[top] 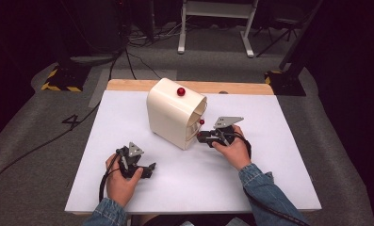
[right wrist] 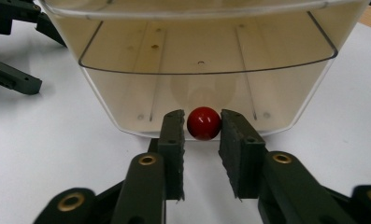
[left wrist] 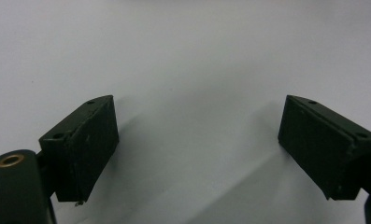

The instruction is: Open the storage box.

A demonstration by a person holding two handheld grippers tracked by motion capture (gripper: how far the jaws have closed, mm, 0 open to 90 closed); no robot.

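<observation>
cream box (top: 173,113), red knob (right wrist: 203,123), white table (top: 128,117)

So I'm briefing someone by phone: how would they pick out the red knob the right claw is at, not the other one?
Find the cream, round-topped plastic box standing on the white table. At its open, clear-fronted end facing the right claw, low down, sits a small glossy red ball knob between the claw's jaws. The other red knob sits on the box's top.

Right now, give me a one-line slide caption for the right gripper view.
Right gripper closing around the red knob on a cream box with a clear front panel.
</observation>
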